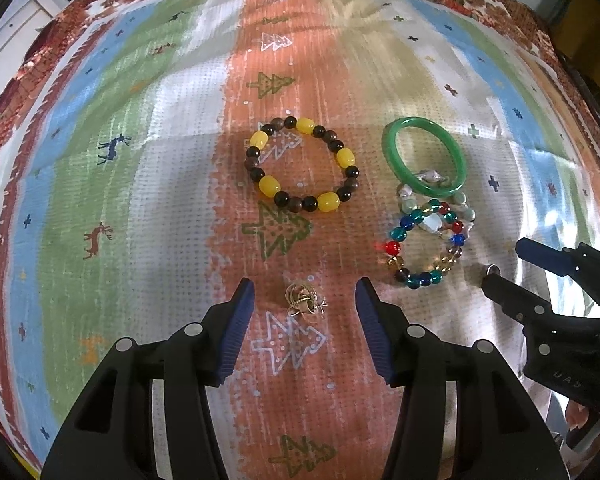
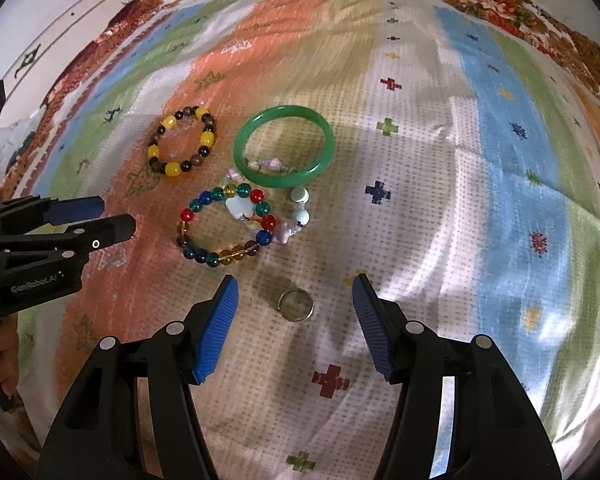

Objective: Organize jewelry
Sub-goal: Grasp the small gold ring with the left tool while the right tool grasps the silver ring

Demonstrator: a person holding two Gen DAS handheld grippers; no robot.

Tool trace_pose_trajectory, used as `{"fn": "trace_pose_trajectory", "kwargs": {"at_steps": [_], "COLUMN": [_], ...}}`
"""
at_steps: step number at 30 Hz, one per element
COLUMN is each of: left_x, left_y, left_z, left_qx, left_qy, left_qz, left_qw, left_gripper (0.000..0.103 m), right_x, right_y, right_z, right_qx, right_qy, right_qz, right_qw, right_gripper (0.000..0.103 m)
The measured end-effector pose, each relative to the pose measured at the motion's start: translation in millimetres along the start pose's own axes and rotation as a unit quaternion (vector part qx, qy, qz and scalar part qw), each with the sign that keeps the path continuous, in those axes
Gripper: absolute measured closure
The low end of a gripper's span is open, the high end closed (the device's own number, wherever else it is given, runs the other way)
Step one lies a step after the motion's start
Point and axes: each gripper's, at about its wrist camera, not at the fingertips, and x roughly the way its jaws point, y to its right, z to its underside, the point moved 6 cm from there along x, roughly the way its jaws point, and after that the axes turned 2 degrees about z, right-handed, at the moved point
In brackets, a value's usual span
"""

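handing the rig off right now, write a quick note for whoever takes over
Left gripper: open, empty, straddling the gold earrings.
Right gripper: open, empty, straddling the silver ring.
On the patterned cloth: yellow and dark bead bracelet alone; green bangle overlapping a pastel stone bracelet, which tangles with the multicolor glass bead bracelet.
Done: nothing visibly sorted.
Left: all pieces.

Daylight falls unevenly, leaving bright glare patches on the glossy patterned cloth (image 2: 440,200) ahead and right of the right gripper (image 2: 296,312). Soft shadows pool beneath both tongs. Fisheye bending curves every edge, with dark vignetted corners; far pattern blurs.
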Motion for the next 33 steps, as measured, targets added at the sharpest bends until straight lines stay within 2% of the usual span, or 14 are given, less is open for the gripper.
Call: {"fn": "trace_pose_trajectory", "kwargs": {"at_steps": [20, 29, 31, 33], "left_x": [16.1, 17.0, 16.8, 16.5], "left_y": [-0.4, -2.6, -3.1, -6.1], "left_z": [2.3, 4.5, 4.8, 4.8], "left_qx": [0.002, -0.001, -0.001, -0.004], "left_qy": [-0.019, -0.018, -0.019, -0.019], "left_qz": [-0.002, -0.017, -0.017, -0.016], "left_qw": [0.9998, 0.9997, 0.9997, 0.9997], "left_gripper": [0.050, 0.066, 0.074, 0.084], "right_x": [15.4, 18.7, 18.7, 18.2], "right_y": [-5.2, -2.4, -0.6, 0.5], "right_z": [-0.4, 2.6, 3.5, 4.7], "right_qx": [-0.021, -0.020, -0.016, -0.014], "right_qy": [-0.018, -0.028, -0.031, -0.033], "right_qz": [0.007, 0.007, 0.007, 0.004], "right_qw": [1.000, 0.999, 0.999, 0.999], "right_gripper": [0.044, 0.071, 0.082, 0.083]}}
